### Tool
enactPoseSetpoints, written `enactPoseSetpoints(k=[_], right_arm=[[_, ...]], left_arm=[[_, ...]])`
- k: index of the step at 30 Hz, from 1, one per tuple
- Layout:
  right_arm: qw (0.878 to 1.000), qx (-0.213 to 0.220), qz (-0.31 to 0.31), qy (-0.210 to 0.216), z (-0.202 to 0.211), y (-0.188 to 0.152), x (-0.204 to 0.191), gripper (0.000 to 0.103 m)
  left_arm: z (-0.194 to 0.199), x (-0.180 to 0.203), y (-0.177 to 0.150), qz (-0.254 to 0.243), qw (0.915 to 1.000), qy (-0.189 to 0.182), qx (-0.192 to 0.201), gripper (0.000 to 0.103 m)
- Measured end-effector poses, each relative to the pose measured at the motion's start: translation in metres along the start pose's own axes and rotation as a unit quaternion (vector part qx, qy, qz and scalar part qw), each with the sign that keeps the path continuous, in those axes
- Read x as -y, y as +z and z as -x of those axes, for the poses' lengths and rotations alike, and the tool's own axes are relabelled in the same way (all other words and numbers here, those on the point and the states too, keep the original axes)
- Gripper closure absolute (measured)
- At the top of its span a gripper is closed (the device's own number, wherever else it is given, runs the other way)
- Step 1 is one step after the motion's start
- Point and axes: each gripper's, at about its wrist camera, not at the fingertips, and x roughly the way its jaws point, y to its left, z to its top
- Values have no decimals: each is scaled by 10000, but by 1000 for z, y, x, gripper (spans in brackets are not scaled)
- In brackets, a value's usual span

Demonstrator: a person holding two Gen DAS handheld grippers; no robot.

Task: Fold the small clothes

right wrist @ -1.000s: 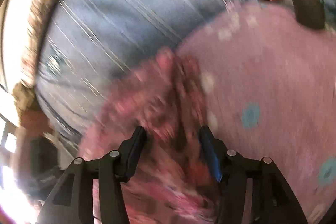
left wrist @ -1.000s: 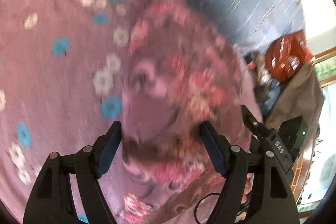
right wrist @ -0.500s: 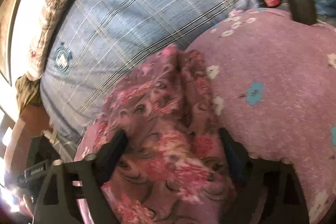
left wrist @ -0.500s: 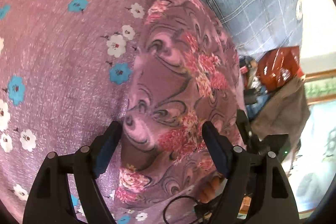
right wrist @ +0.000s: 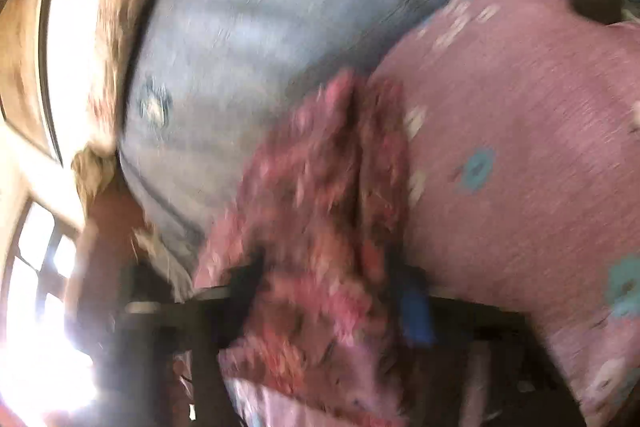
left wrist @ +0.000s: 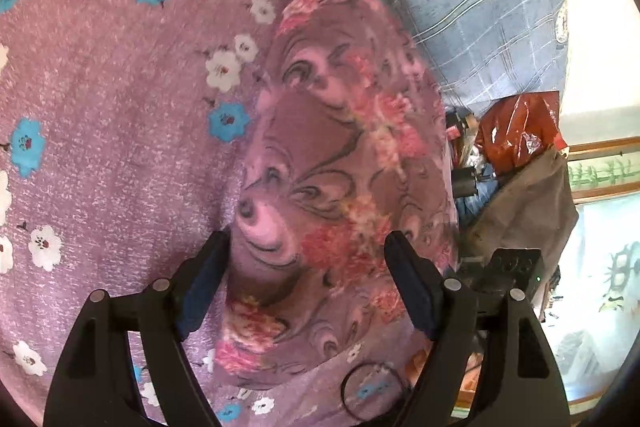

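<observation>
The left gripper [left wrist: 307, 259] is matte black plastic with silver round screws along its arms. Its jaws carry dark blue pads [left wrist: 408, 291]. The right gripper [right wrist: 328, 291] is blurred, black with a blue pad.

Daylight was bright and even in the left wrist view, which stayed sharp apart from fisheye bending at its rim. The right wrist view was heavily motion-blurred, with white glare blown out beside the blue checked sheet [right wrist: 280, 27].

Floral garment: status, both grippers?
Left gripper open, jaws straddling floral garment, no grip. Right gripper too blurred to call. Garment lies bunched on purple flowered sheet beside blue plaid cloth. Nothing in the way.
</observation>
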Motion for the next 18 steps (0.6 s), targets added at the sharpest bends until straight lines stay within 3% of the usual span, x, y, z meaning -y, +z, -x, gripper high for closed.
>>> enactPoseSetpoints(k=[1,4,5,6,7,8,11,13,15,18], right_arm=[[9995,-25,215,-217,0,-3,-7,87],[9991,217,322,139,20,-4,-14,88],[9992,203,351,25,24,-4,-14,88],[9983,116,464,-323,22,-6,-13,88],[9940,-111,654,-864,12,-11,-11,88],[9929,-261,666,-948,4,-12,-10,87],[9987,-28,244,-450,16,-8,-3,80],[9988,439,-1,-204,31,-1,2,79],[9969,757,-194,-82,38,6,6,74],[9946,1003,-233,-108,31,14,2,63]], left_arm=[[1,7,-1,-79,10000,-31,6,32],[6,17,-3,-314,9993,123,129,39],[7,15,-3,-316,9993,151,129,39],[5,11,-2,-302,9990,303,125,39],[0,5,-1,-301,9972,679,80,40],[-2,1,-1,-333,9971,676,71,42],[9,2,-5,-412,9976,530,188,42],[19,6,-6,-549,9955,679,376,42],[27,21,-7,-898,9869,1132,712,40],[28,48,-4,-1410,9641,1917,1175,39]])
